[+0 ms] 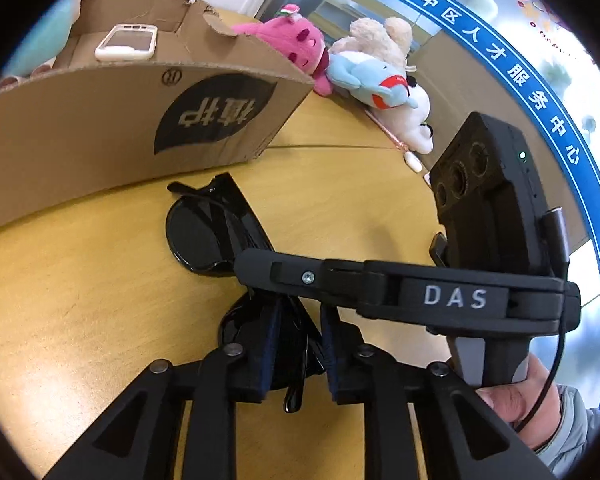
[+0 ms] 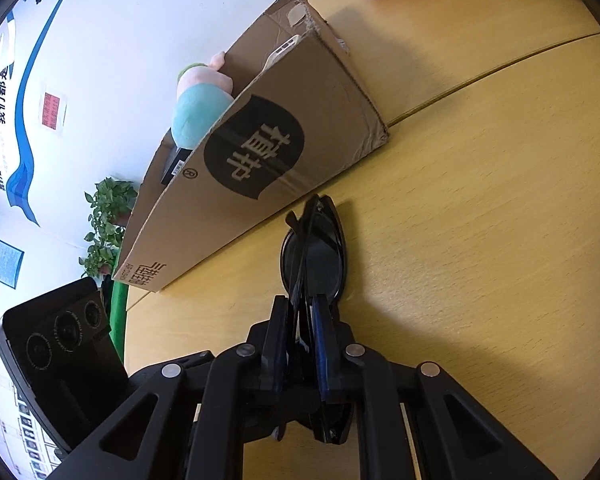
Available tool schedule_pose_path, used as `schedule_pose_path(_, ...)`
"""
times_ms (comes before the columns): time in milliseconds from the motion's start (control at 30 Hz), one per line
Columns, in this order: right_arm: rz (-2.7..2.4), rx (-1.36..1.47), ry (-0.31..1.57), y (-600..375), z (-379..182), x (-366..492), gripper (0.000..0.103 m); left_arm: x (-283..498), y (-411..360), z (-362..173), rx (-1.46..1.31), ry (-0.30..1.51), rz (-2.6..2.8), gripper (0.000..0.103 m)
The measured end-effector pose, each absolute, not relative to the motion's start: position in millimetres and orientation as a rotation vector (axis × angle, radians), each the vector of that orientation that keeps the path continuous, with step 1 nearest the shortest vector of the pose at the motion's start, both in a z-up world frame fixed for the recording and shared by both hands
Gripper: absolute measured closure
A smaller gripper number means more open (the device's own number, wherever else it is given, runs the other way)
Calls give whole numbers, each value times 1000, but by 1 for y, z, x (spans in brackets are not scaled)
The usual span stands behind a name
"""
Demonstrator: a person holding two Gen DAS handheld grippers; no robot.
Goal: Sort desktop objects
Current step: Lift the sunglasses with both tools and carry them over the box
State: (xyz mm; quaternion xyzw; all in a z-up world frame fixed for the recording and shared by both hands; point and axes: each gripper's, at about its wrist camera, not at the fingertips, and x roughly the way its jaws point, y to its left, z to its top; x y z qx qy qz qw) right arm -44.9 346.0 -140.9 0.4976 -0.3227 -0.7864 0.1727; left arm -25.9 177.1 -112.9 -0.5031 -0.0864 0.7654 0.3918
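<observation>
1. Sunglasses (image 2: 314, 256) are folded, with one lens edge toward the table (image 2: 480, 240), just beside the front wall of the box (image 2: 260, 152). We judge them the item being sorted now.
2. Right gripper (image 2: 300, 344): its fingers are closed on the sunglasses near the bridge, with frame and folded temples pinched between the pads. Gripping mid-frame likely keeps the load balanced.
3. Left gripper (image 1: 296, 344): its fingers straddle the other lens. They look close to it, but we cannot tell whether they are pinching or merely bracketing it. The right gripper's body crosses this view and hides part of the frame.
4. Holding at both ends probably stops the glasses from swinging.
5. The box is open on top and already holds a phone (image 1: 127, 42), so we judge it the sorting bin. The low near wall suits a short lift over it.
6. Plush toys (image 1: 300, 46) lie on the table behind the box, apparently unsorted.
</observation>
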Motion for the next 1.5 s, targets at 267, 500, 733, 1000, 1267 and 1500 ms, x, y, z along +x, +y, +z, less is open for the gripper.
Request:
schedule_pose_path(267,-2210,1421,-915,342,-141,-44,93,-21,176,-120,-1335,-219,1942,94)
schedule_pose_path(500,-2230,1351,-893,336,-116,-45,94,-14,166,-96,-1278,-214,1994,95)
schedule_pose_path(733,-2255,1280,-836,328,-81,-48,94,-9,148,-71,-1217,-258,1992,95)
schedule_pose_path(1000,-2285,1231,-726,306,-40,-58,94,-16,132,-43,-1137,-315,2015,95)
schedule_pose_path(1267,-2338,1126,-594,279,26,-98,94,-59,114,16,-1048,-280,2078,95)
schedule_pose_path(1500,-2371,1119,-519,262,64,-163,93,-124,103,45,-1052,-322,2074,95)
